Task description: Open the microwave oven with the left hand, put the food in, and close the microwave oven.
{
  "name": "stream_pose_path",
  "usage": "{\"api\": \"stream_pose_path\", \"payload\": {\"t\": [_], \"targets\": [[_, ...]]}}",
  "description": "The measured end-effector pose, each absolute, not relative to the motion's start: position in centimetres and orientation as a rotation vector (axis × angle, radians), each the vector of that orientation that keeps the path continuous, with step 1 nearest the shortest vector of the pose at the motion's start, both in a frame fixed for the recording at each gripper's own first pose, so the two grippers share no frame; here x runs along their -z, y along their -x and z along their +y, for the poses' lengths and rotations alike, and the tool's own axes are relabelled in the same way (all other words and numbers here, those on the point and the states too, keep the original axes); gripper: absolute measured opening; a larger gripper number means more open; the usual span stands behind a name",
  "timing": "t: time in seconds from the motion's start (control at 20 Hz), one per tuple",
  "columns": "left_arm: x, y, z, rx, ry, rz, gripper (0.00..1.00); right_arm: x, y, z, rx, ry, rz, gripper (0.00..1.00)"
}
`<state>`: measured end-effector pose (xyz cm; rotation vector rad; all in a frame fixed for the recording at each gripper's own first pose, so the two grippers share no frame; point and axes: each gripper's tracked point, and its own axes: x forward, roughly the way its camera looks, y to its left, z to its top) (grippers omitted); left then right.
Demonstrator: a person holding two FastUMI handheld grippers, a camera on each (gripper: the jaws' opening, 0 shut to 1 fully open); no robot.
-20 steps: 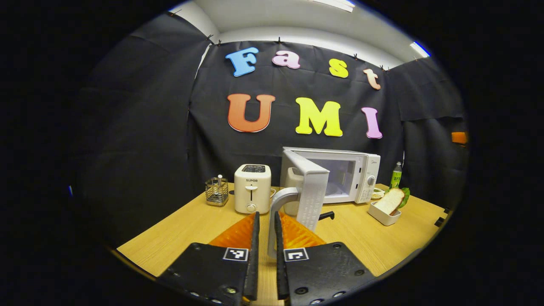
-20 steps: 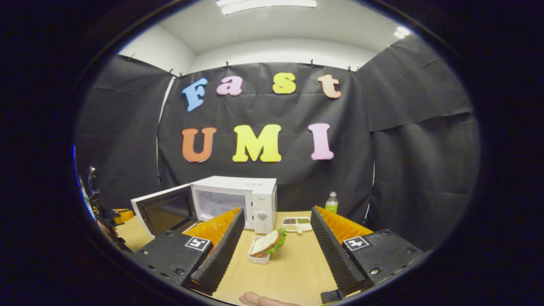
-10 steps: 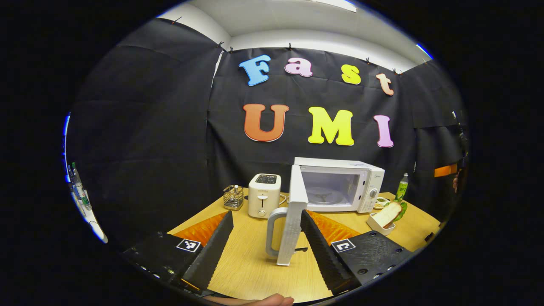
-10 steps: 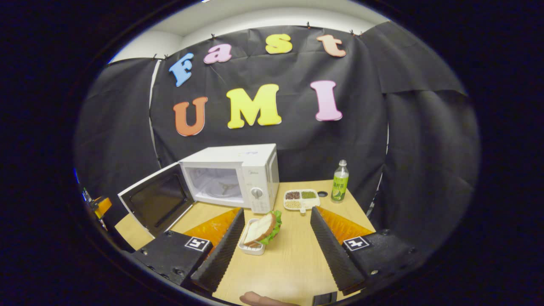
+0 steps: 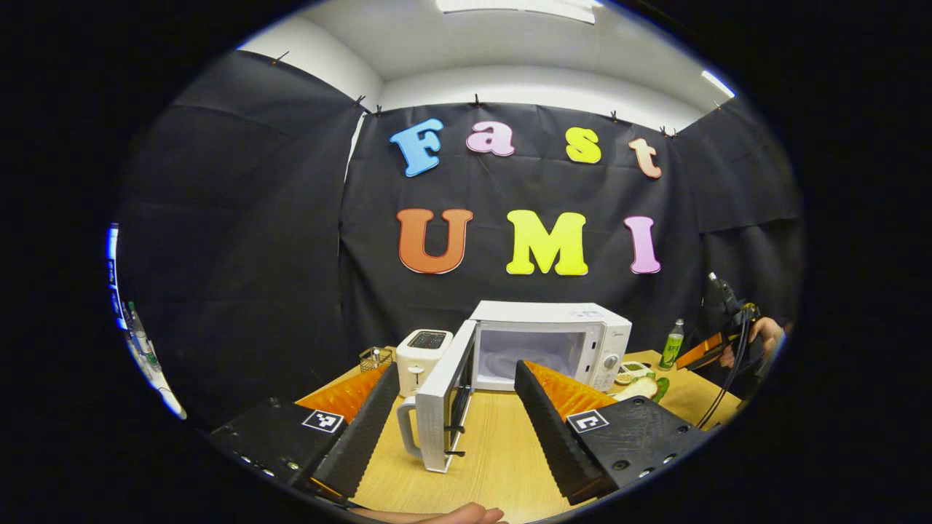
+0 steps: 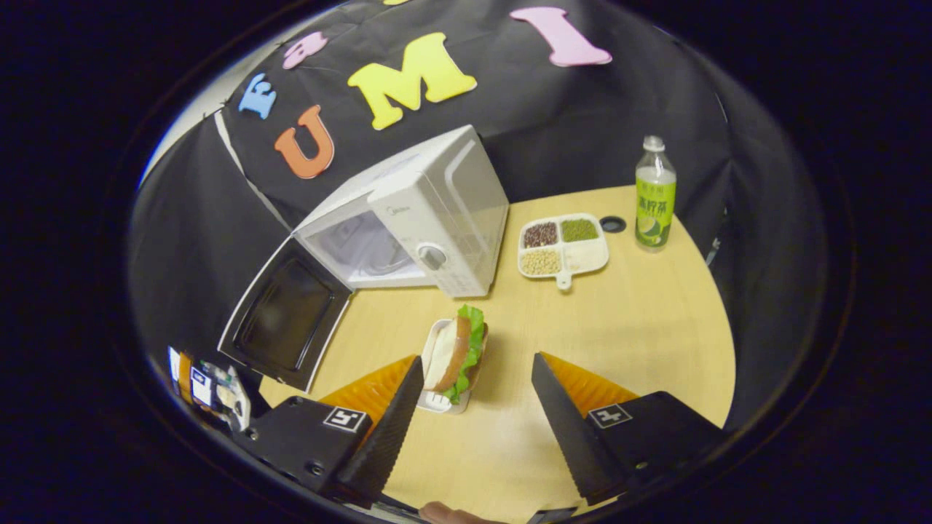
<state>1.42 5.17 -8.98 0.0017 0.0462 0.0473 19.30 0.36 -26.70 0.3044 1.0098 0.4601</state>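
so the microwave (image 6: 408, 218) door (image 6: 284, 313) stands open, first step done. left gripper (image 5: 455, 429), jaws wide, holds nothing. the sandwich (image 6: 457, 353) sits in its white dish on the table (image 6: 641, 306); right gripper (image 6: 477, 422), jaws wide, hovers over it. loading and closing remain.

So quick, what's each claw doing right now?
Left claw: open, holding nothing.
Right claw: open, holding nothing, near the sandwich.
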Motion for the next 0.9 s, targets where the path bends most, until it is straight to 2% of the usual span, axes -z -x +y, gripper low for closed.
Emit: {"api": "stream_pose_path", "payload": {"t": [0.1, 0.15, 0.2, 0.25, 0.3, 0.35, 0.4, 0.5, 0.6, 0.65, 0.7, 0.75, 0.85, 0.9], "targets": [[8.8, -1.6, 4.5, -0.047, 0.006, 0.041, 0.95, 27.7, -20.0, 1.3, -0.537, -0.376, 1.077, 0.84], [8.8, -1.6, 4.4, -0.055, 0.015, 0.046, 0.95, 28.2, -20.4, 1.8, -0.569, -0.41, 1.108, 0.94], [8.7, -1.7, 4.2, -0.054, 0.024, 0.044, 0.95, 28.6, -20.8, 2.4, -0.606, -0.443, 1.134, 0.93], [8.6, -1.8, 3.8, -0.049, 0.031, 0.042, 0.95, 29.0, -21.0, 2.8, -0.631, -0.469, 1.161, 0.82], [8.6, -1.7, 3.7, -0.046, 0.036, 0.045, 0.95, 29.2, -21.3, 3.3, -0.644, -0.506, 1.179, 0.81], [8.6, -1.6, 3.8, -0.052, 0.039, 0.051, 0.95, 29.7, -21.1, 3.8, -0.664, -0.516, 1.213, 0.8], [8.6, -1.5, 4.1, -0.063, 0.038, 0.051, 0.95, 30.1, -21.0, 4.1, -0.679, -0.523, 1.236, 0.9], [8.5, -1.0, 4.3, -0.078, 0.03, 0.049, 0.95, 30.8, -21.1, 5.0, -0.689, -0.554, 1.273, 0.87], [8.6, -0.6, 4.3, -0.078, 0.018, 0.054, 0.95, 31.7, -21.3, 5.6, -0.659, -0.597, 1.316, 0.76], [8.8, -0.6, 4.3, -0.078, 0.013, 0.055, 0.95, 32.4, -20.9, 5.8, -0.641, -0.606, 1.357, 0.51], [8.8, -0.4, 4.3, -0.078, 0.009, 0.056, 0.95, 32.9, -20.8, 5.6, -0.6, -0.624, 1.387, 0.45], [9.0, -0.2, 4.1, -0.07, 0.001, 0.06, 0.95, 32.7, -20.8, 5.8, -0.565, -0.647, 1.393, 0.3], [9.1, 0.1, 4.0, -0.056, -0.021, 0.056, 0.95, 32.7, -20.6, 5.6, -0.547, -0.592, 1.37, 0.35], [9.5, 0.4, 3.8, -0.044, -0.035, 0.062, 0.95, 32.4, -20.7, 5.7, -0.523, -0.571, 1.355, 0.35]]}}
